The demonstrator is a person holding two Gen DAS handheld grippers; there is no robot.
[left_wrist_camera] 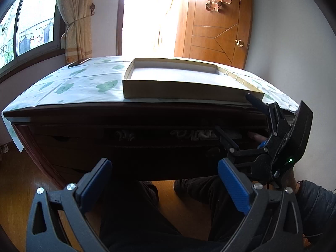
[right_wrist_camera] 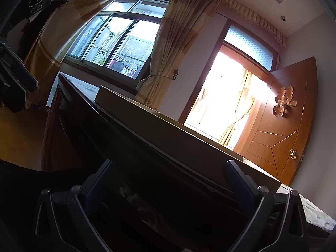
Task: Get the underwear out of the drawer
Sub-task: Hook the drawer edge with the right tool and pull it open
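The left gripper [left_wrist_camera: 163, 180] hung low in front of the dresser with its blue-padded fingers [left_wrist_camera: 234, 189] spread wide apart and nothing between them. Ahead of it and slightly above, the top drawer [left_wrist_camera: 168, 145] stood pulled out a little, leaving a narrow dark slot under the dresser top. In that slot lay the underwear [left_wrist_camera: 194, 134], seen only as pale, crumpled folds of fabric with a faint pattern; a second pale bundle [left_wrist_camera: 124, 135] sat further to the left in the same slot. The visible fabric ran as a long, low strip across the drawer, side to side along the drawer front, but which way any single garment pointed could not be told in the shadow.

The right gripper [left_wrist_camera: 233, 113] was up and to the right of the left one, turned on its side at the right end of the drawer opening, its fingers well apart, one near the dresser top's edge and one at the drawer slot. From its own camera the right gripper [right_wrist_camera: 170, 180] showed both fingers wide apart, framing the dark drawer mouth, with pale fabric [right_wrist_camera: 130, 193] just beyond and below the left finger.

Above both grippers, on the cloud-printed cloth [left_wrist_camera: 84, 84] covering the dresser top, sat a shallow cardboard tray [left_wrist_camera: 168, 91]. A dark sleeve [left_wrist_camera: 315, 203] lay to the right of the left gripper.
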